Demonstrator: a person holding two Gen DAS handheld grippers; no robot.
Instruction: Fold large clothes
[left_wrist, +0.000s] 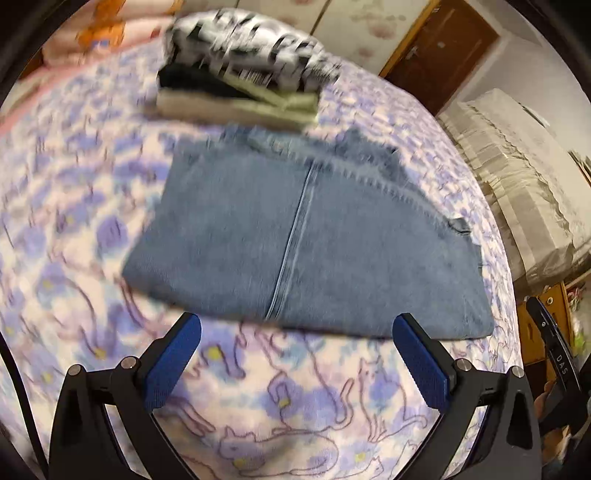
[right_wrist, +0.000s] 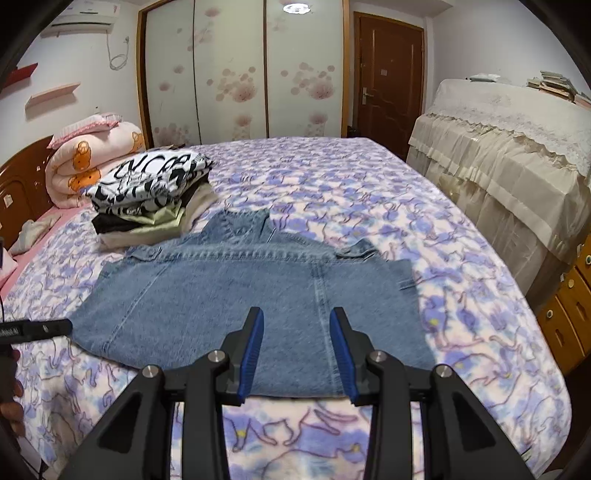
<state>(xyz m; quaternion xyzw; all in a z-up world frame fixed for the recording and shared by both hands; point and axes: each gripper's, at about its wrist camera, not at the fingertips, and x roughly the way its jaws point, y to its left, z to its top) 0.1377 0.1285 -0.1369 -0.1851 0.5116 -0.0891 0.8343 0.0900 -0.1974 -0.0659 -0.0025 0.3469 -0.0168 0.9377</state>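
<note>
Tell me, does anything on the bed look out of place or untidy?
Nothing is spilled or damaged. The denim garment lies flat on the bed, but its collar end just touches the stack of folded clothes. That stack looks slightly askew, its layers not lined up.

A denim garment (right_wrist: 243, 291) is spread flat on the bed (right_wrist: 369, 192). Behind it, to the left, a pile of folded clothes (right_wrist: 151, 195) is stacked. A rolled quilt (right_wrist: 92, 158) is laid further behind.
</note>
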